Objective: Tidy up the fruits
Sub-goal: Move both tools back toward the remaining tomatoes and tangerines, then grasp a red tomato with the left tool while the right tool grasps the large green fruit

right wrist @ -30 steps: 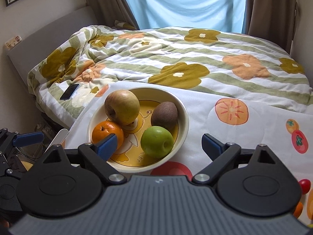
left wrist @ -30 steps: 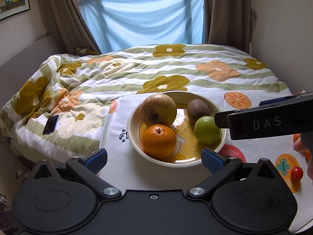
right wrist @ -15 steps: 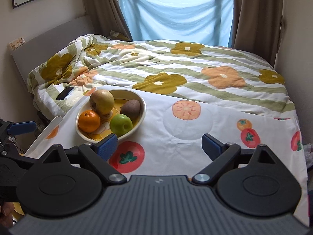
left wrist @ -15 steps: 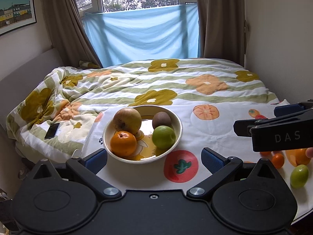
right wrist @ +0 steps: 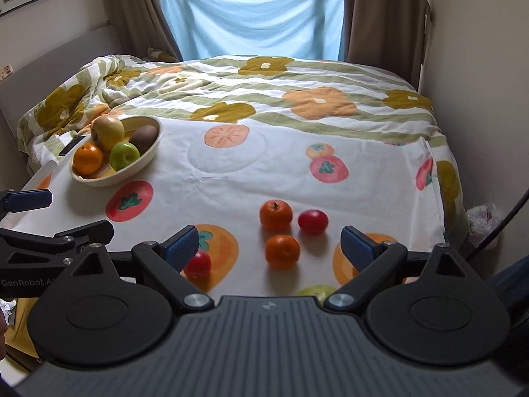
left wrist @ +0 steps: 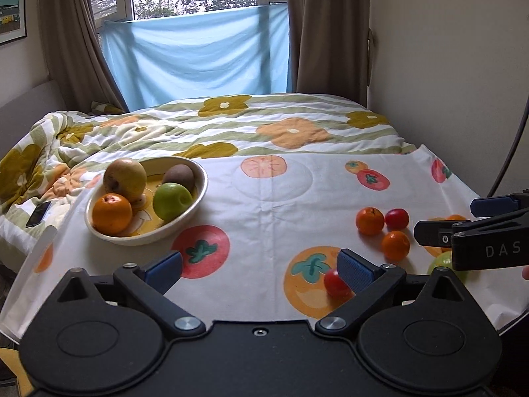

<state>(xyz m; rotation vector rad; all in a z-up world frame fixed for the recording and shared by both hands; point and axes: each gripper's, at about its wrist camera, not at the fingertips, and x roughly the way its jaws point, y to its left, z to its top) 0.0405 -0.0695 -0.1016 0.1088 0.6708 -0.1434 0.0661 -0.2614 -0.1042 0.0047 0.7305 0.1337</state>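
A cream bowl [left wrist: 198, 195] [right wrist: 150, 157] at the table's far left holds an orange [left wrist: 111, 213], a yellow apple [left wrist: 125, 178], a green apple [left wrist: 172, 200] and a kiwi [left wrist: 178, 176]. Loose on the cloth at the near right lie two oranges [right wrist: 275, 215] [right wrist: 282, 251], two red tomatoes [right wrist: 313, 221] [right wrist: 197, 263] and a green fruit [right wrist: 314, 292], partly hidden by the gripper body. My left gripper [left wrist: 259, 269] is open and empty, near the front edge. My right gripper [right wrist: 269, 248] is open and empty, above the loose fruit.
The table wears a white cloth printed with fruit [right wrist: 228, 147]. Behind it lies a bed with a flowered quilt [left wrist: 231, 125] and a phone [left wrist: 38, 213] on it. A wall stands at the right, a curtained window at the back.
Both grippers have drawn back and to the right, away from the bowl. The bowl now sits far left and the loose fruit has come into view. Both stay open.
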